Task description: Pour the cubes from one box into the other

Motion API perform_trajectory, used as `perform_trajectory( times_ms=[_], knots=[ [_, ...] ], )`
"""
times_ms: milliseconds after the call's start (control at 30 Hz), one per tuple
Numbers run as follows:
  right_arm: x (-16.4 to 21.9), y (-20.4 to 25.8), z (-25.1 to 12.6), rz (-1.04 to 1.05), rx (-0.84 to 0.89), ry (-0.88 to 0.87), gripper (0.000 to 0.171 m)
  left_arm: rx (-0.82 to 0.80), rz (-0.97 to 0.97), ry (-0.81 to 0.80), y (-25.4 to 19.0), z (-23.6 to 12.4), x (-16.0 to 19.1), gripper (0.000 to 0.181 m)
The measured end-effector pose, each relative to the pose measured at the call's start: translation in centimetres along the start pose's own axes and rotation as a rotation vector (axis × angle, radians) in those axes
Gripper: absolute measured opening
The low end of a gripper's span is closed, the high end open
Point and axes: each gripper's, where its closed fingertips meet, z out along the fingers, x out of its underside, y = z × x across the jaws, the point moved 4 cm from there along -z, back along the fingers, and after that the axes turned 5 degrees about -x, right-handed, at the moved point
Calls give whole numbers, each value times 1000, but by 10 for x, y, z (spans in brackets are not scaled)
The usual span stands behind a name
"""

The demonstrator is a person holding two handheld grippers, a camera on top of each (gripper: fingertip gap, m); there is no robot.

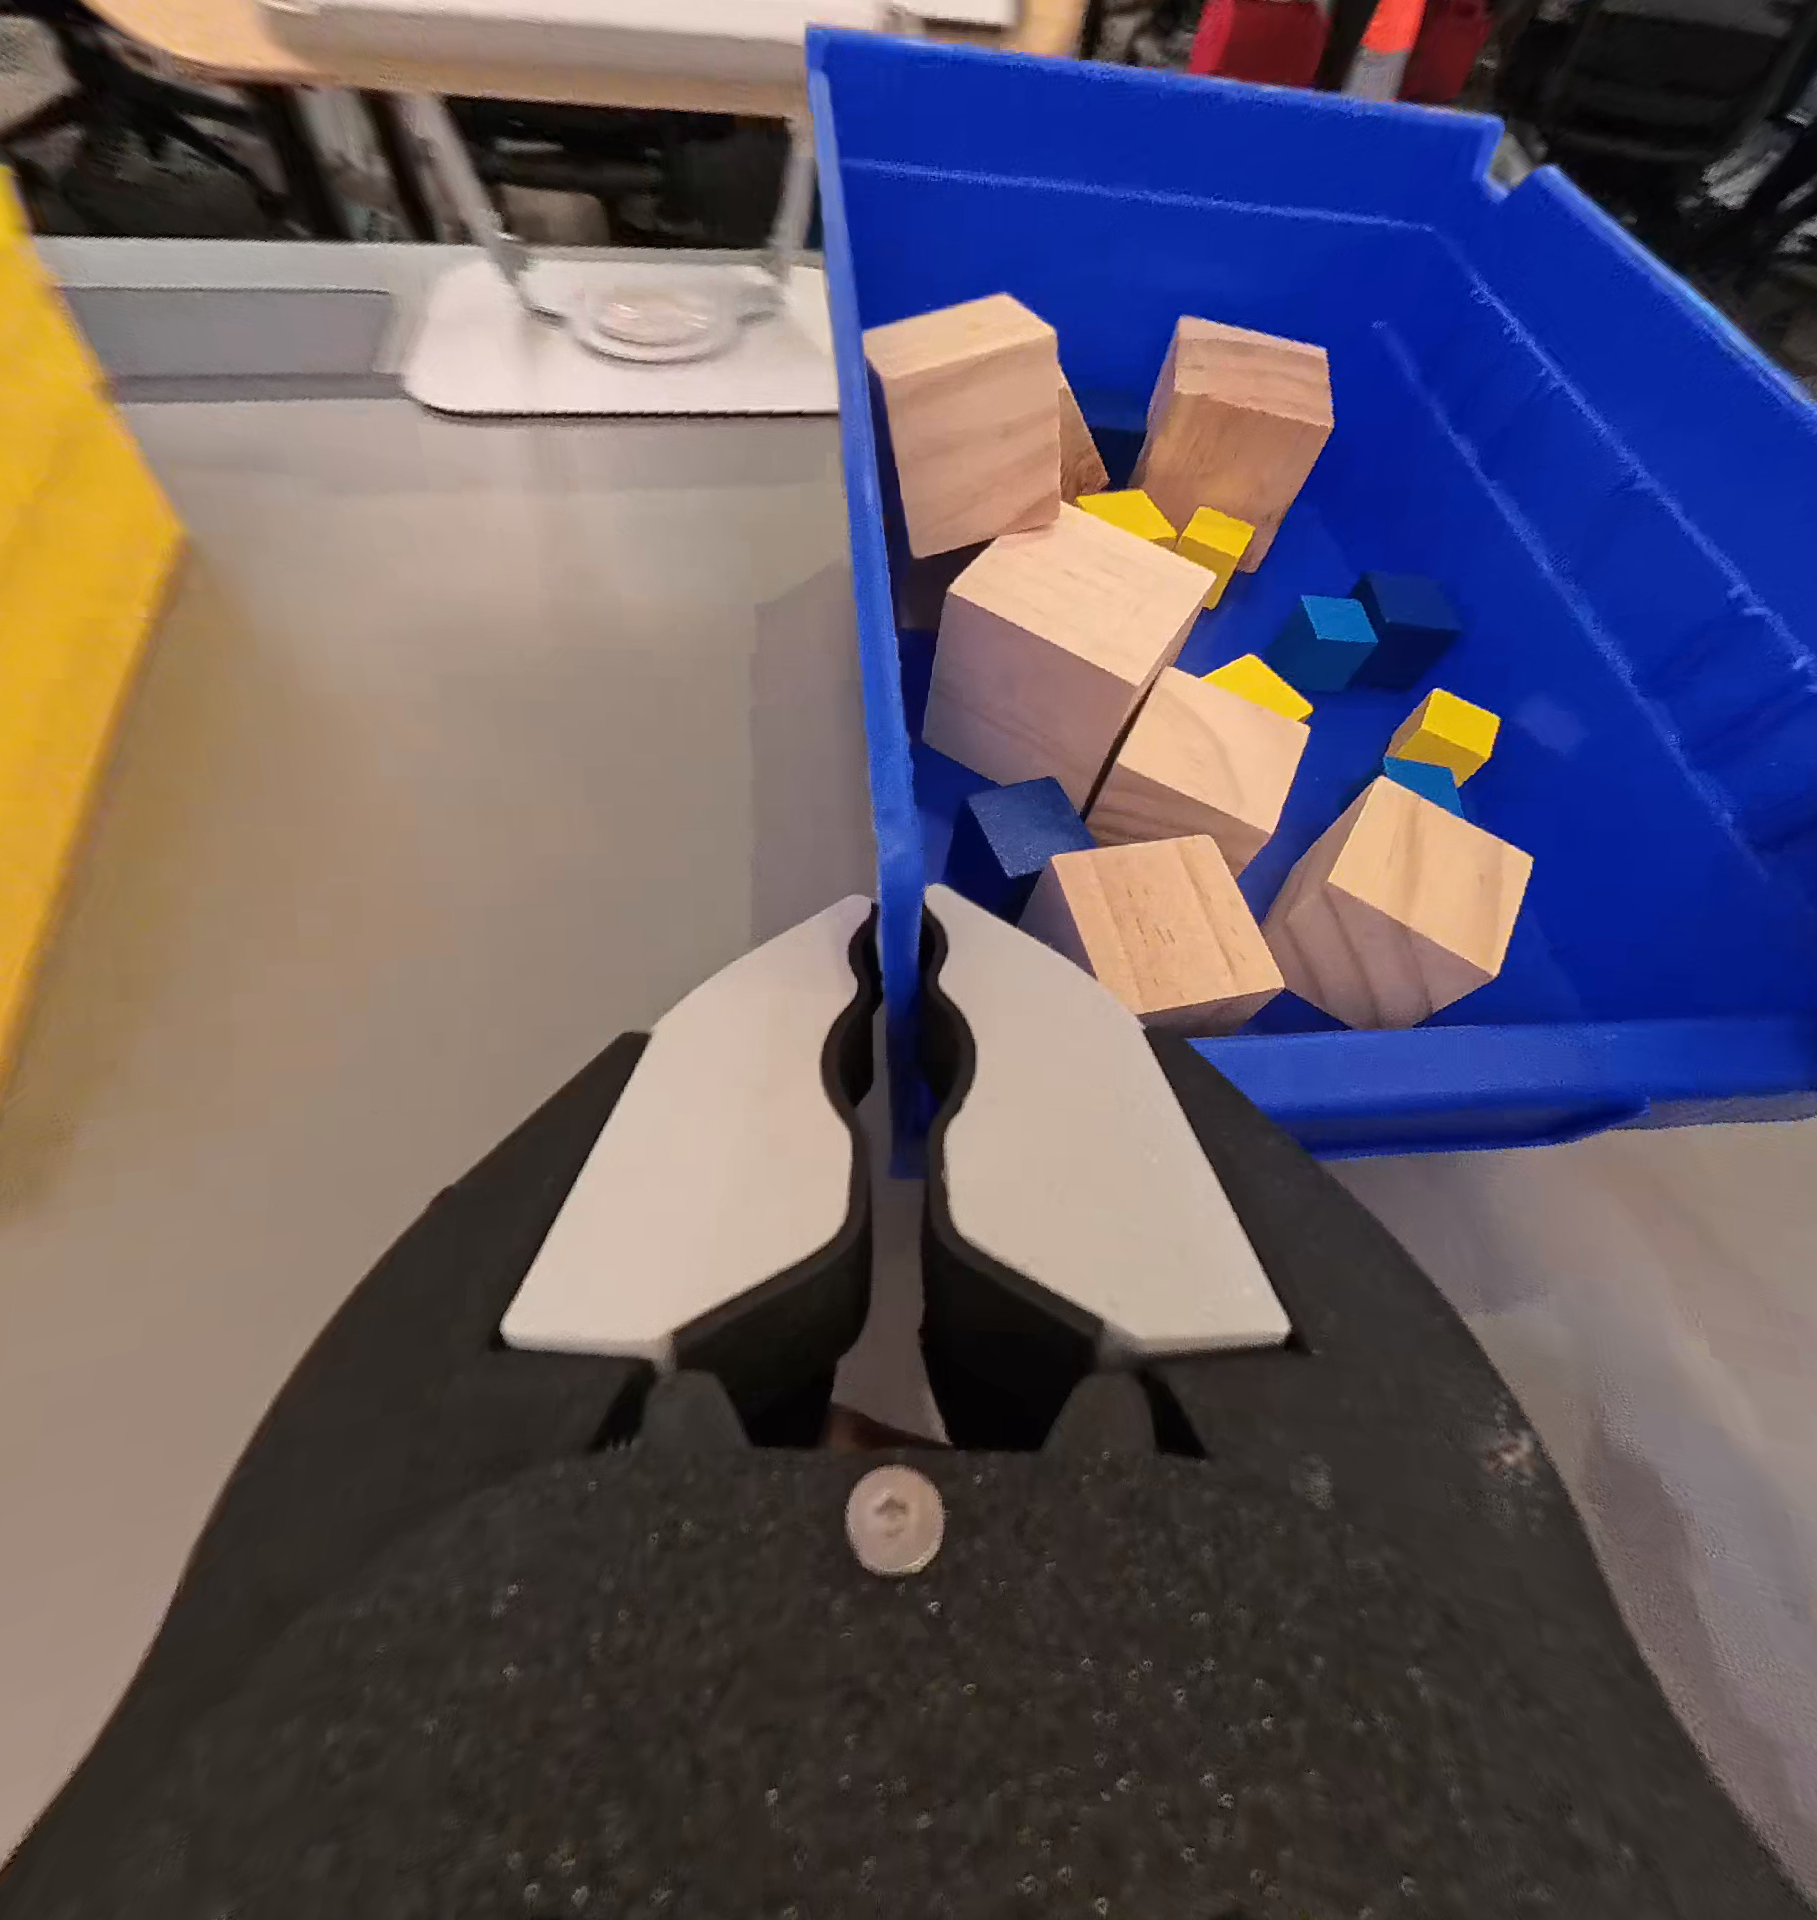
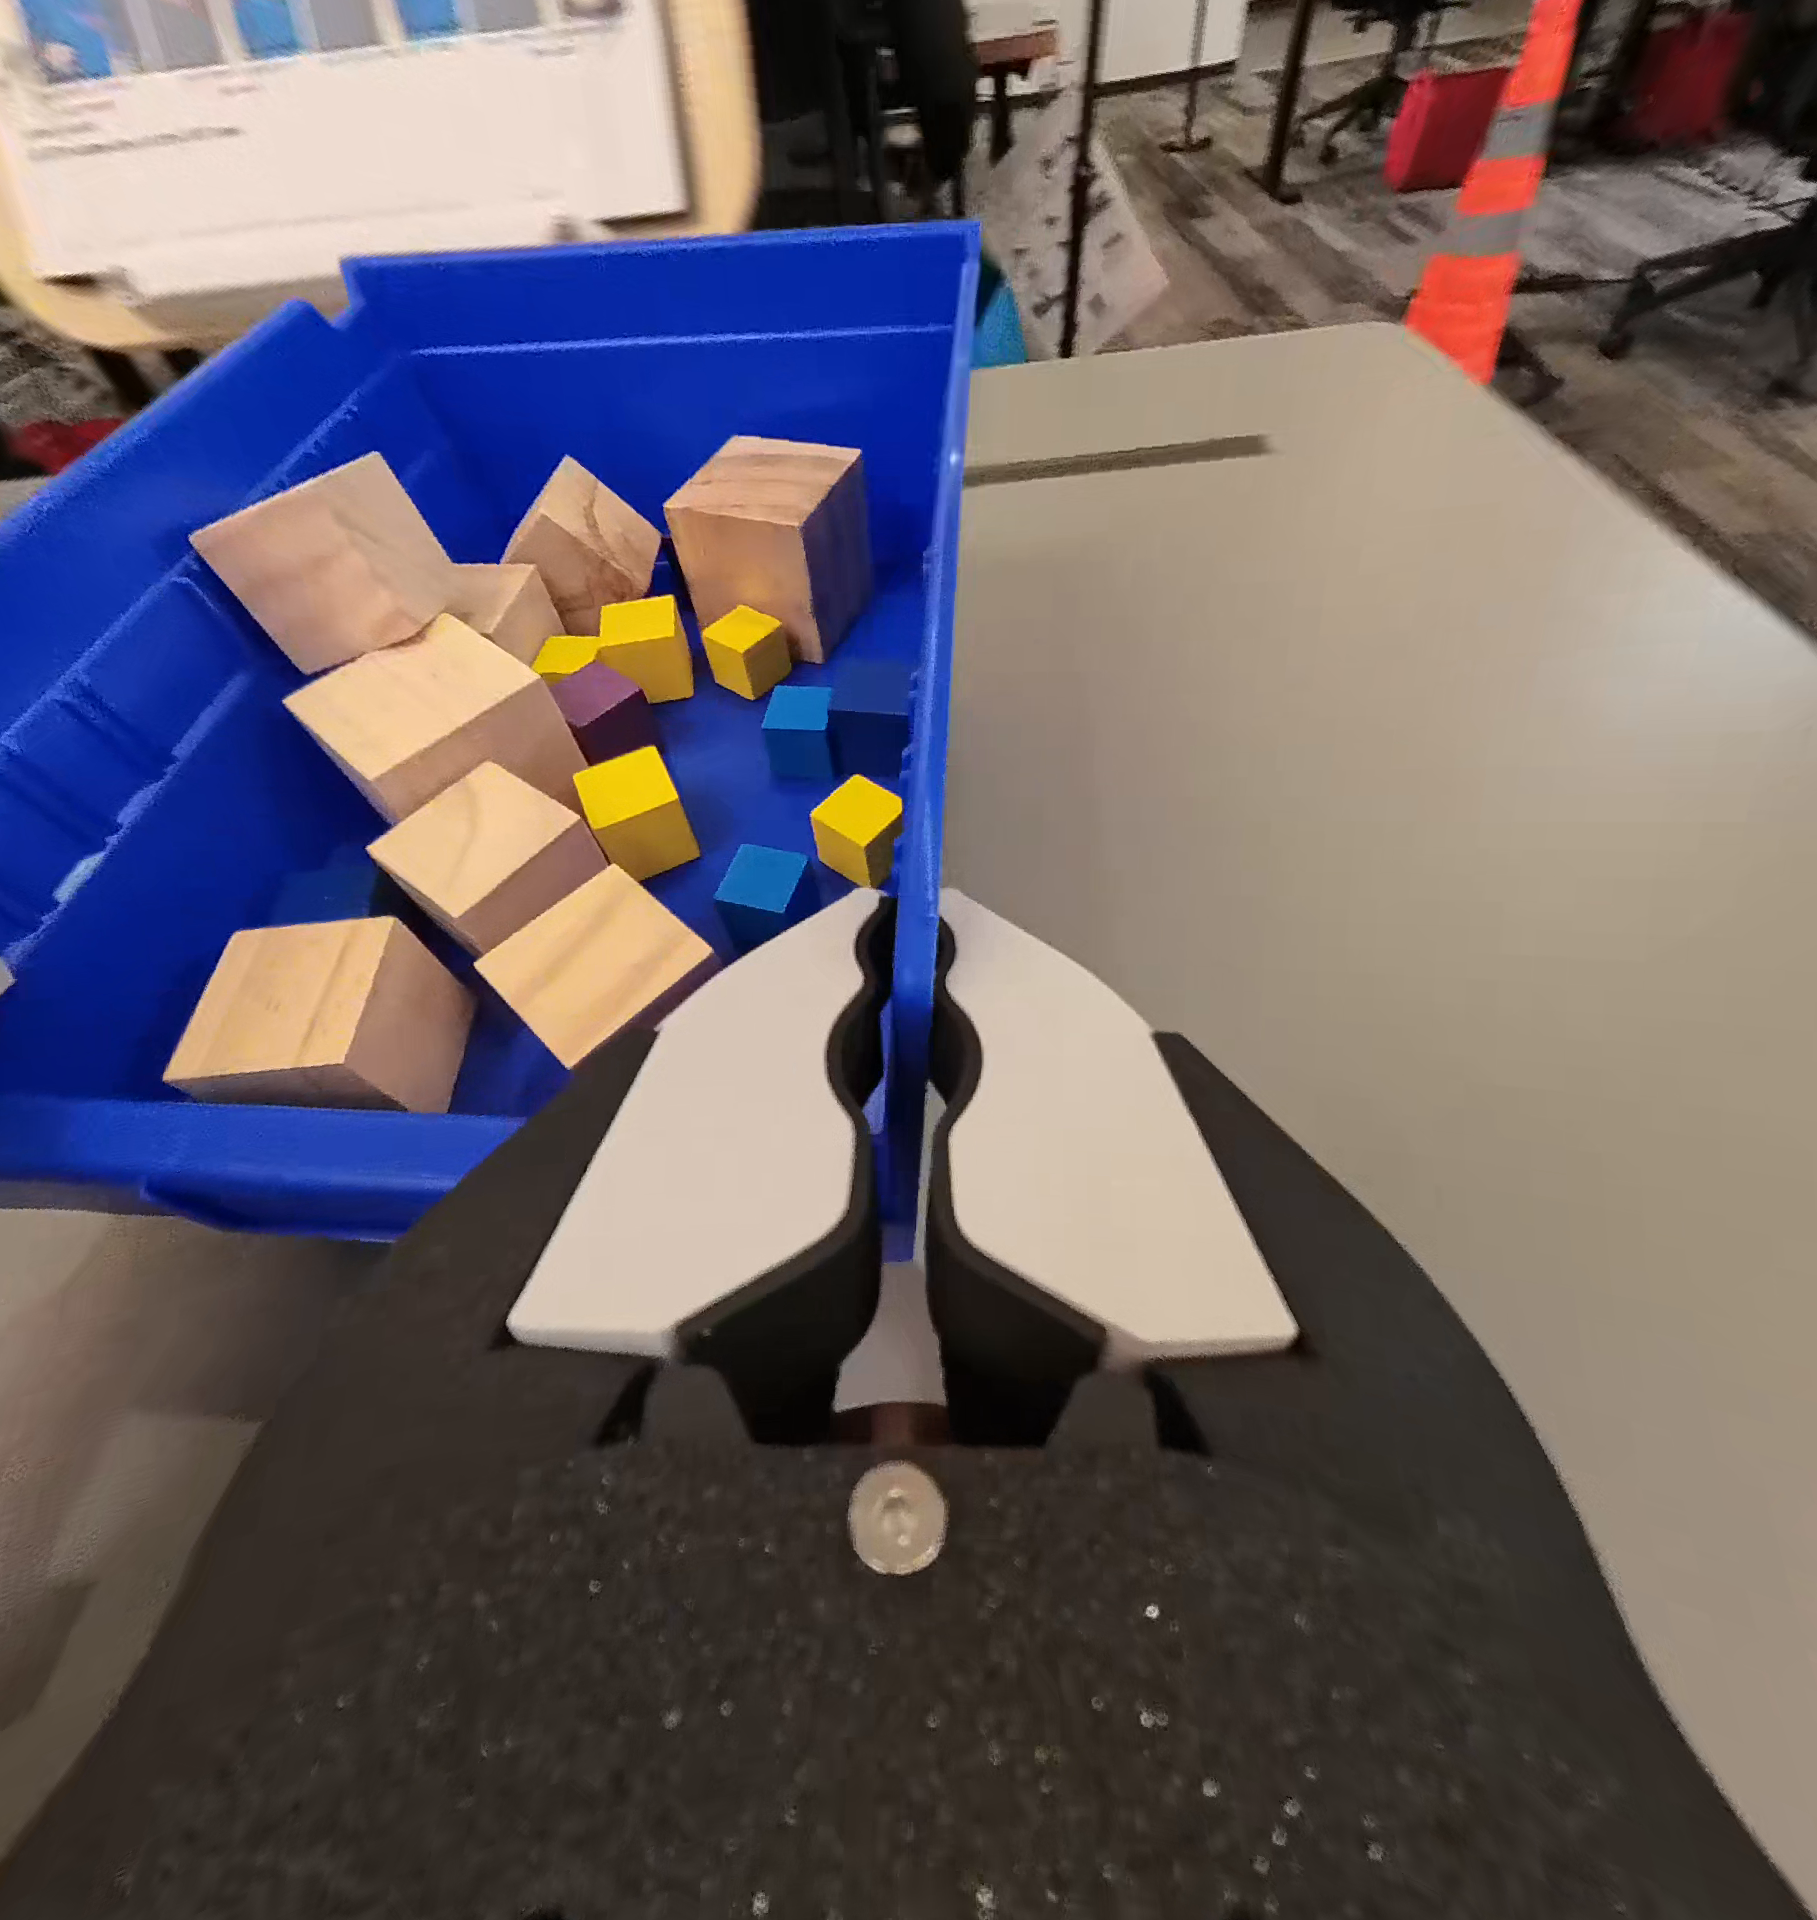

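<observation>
Grey table w/ office behind; both jaws clamped on blue box walls.

Right gripper clamps the blue box wall, cubes inside.

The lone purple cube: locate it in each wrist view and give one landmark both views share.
Left wrist view: not visible; the big wooden blocks probably hide it.
Right wrist view: the purple cube lies mid-bin, touching a wooden block, below two yellow cubes.
Shared landmark: the blue bin, each gripper clamping one side wall.
</observation>
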Motion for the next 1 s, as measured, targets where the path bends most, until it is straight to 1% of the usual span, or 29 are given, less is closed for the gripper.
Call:
perform_trajectory(
  times_ms=[167,233,300,400,467,533,567,633,667,733,833,933,1000],
  knots=[
    [13,79,39,13,-111,71,3,-83,-20,26,84,-3,3,4],
    [19,103,48,-26,-135,77,3,-99,-21,51,110,0,10,4],
    [22,121,50,-86,-169,59,5,-96,-33,61,130,4,21,3],
    [24,125,49,-77,-224,53,8,4,-32,91,135,1,24,8],
    [27,125,40,-44,-326,109,18,123,6,136,129,-14,24,27],
    [28,120,19,-29,-403,111,27,196,-21,119,136,-43,20,45],
    [27,116,7,-60,-430,80,29,216,-56,91,146,-59,16,50],
    [26,113,-15,-168,-469,32,32,234,-145,27,176,-91,11,50],
    [26,114,-22,-201,-472,16,32,209,-175,7,198,-102,12,50],
    [29,126,-30,-247,-495,0,32,64,-163,6,255,-107,19,50],
    [40,165,-35,-311,-561,14,33,-211,-103,103,336,-91,32,60],
    [57,215,-48,-360,-644,43,33,-275,-92,111,375,-63,27,59],
    [72,249,-59,-378,-740,88,35,-276,-100,124,388,-38,20,59]
  ],
)
